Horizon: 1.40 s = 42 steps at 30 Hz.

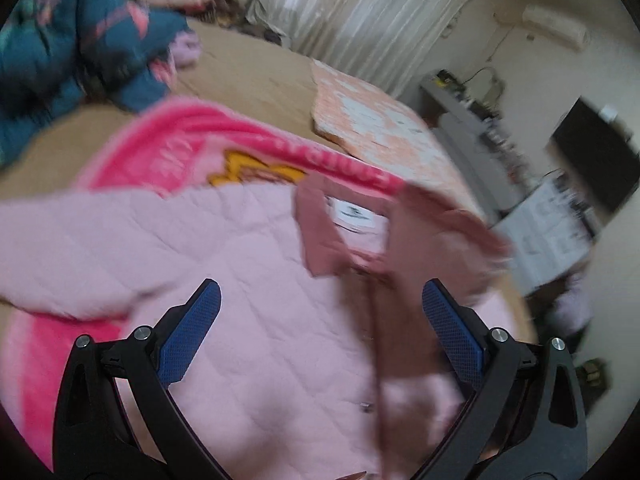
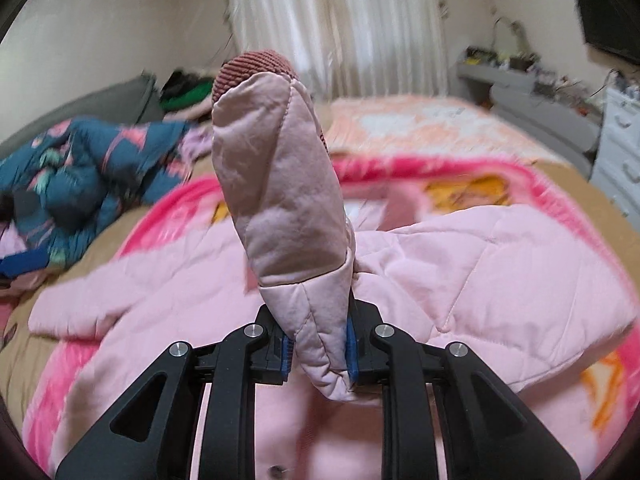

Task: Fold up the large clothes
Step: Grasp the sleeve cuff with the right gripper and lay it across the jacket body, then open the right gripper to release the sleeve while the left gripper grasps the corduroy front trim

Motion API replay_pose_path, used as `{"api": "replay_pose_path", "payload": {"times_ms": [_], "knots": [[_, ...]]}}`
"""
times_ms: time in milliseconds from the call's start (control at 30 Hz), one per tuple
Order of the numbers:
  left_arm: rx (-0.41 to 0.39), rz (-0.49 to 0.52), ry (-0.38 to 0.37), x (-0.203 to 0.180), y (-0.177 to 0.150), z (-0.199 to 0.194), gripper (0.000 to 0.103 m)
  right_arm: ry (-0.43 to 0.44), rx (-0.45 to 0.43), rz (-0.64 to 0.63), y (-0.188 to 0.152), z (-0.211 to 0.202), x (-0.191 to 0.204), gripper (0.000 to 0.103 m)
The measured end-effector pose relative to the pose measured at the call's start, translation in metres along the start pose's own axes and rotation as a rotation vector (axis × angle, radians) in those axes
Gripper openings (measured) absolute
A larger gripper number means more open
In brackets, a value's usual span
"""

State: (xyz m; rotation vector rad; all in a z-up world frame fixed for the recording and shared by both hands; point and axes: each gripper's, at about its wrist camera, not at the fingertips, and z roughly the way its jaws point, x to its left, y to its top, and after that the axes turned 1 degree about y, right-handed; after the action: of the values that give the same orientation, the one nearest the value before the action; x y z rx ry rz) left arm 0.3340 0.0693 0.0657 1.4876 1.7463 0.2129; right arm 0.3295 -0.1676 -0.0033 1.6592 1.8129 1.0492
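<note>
While the pink quilted jacket point(image 2: 480, 264) lies spread front-up on a bright pink blanket point(image 2: 552, 188) on the bed point(image 2: 584, 184), the right gripper point(image 2: 318, 348) is clamped on one of its sleeves point(image 2: 280, 200): blue pads squeezing the padded fabric from both sides, jaws nearly together. Sleeve sticks up from the grip, cuff end highest, with a darker ribbed cuff point(image 2: 252, 66) at the tip. Rest of the jacket is below and beyond the gripper, other sleeve point(image 2: 84, 300) trailing off to the left of that view, reaching past the blanket edge onto the tan bedcover. Left gripper point(image 1: 320, 320) has its jaws wide apart, nothing between the blue pads point(image 1: 192, 328), hanging over the jacket's chest area. In the left wrist view the collar point(image 1: 320, 236) is darker dusty pink with a white label point(image 1: 356, 216) inside; front placket runs down from it, one snap visible lower on it. Whether the left fingertips touch the fabric I can't tell: view is motion-blurred. Other items on the bed: crumpled teal patterned garment point(image 2: 72, 184) off to the left, peach-and-white patterned quilt point(image 1: 380, 120) beyond the blanket. Curtains point(image 2: 340, 28) on the far wall, grey shelf point(image 2: 532, 92) with clutter to the right.
</note>
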Motion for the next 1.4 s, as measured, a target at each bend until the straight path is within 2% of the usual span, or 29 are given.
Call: {"api": "replay_pose_path", "payload": {"times_ms": [133,300,400,500,567,667,733,900,933,1000,1133,1167,1267,1400], "knots": [[0.038,-0.033,0.004,0.008,-0.013,0.016,0.094,0.028,0.101,-0.066,-0.03,0.026,0.031,0.027],[0.095,-0.095,-0.048,0.014,-0.024,0.031,0.094,0.077,0.158,-0.14,-0.053,0.026,0.054,0.06],[0.113,-0.099,-0.053,0.013,-0.029,0.036,0.094,0.096,0.19,-0.147,-0.059,0.016,0.057,0.074],[0.15,-0.127,-0.064,0.018,-0.038,0.044,0.094,0.137,0.198,-0.162,-0.065,-0.007,0.059,0.076],[0.174,-0.14,-0.063,0.022,-0.045,0.05,0.094,0.15,0.177,-0.156,-0.067,-0.029,0.051,0.086],[0.208,-0.175,-0.086,0.027,-0.057,0.06,0.094,0.151,0.142,-0.13,-0.068,-0.059,0.032,0.087],[0.231,-0.217,-0.107,0.031,-0.065,0.068,0.094,0.122,0.132,-0.107,-0.07,-0.074,0.017,0.087],[0.285,-0.28,-0.073,0.033,-0.086,0.091,0.091,0.03,0.101,-0.063,-0.077,-0.099,-0.019,0.087],[0.285,-0.287,-0.068,0.033,-0.089,0.094,0.089,0.015,0.097,-0.053,-0.078,-0.102,-0.026,0.087],[0.275,-0.273,-0.049,0.026,-0.091,0.097,0.069,-0.021,0.092,-0.023,-0.081,-0.108,-0.041,0.087],[0.248,-0.249,-0.048,0.018,-0.091,0.098,0.042,-0.052,0.085,0.056,-0.088,-0.116,-0.067,0.087],[0.235,-0.238,-0.047,0.016,-0.091,0.098,0.029,-0.065,0.082,0.081,-0.091,-0.119,-0.074,0.087],[0.204,-0.167,-0.028,0.004,-0.081,0.092,0.019,-0.083,0.075,0.157,-0.103,-0.13,-0.088,0.087],[0.147,-0.068,-0.022,-0.021,-0.051,0.074,0.015,-0.098,0.08,0.227,-0.115,-0.14,-0.103,0.087]]}}
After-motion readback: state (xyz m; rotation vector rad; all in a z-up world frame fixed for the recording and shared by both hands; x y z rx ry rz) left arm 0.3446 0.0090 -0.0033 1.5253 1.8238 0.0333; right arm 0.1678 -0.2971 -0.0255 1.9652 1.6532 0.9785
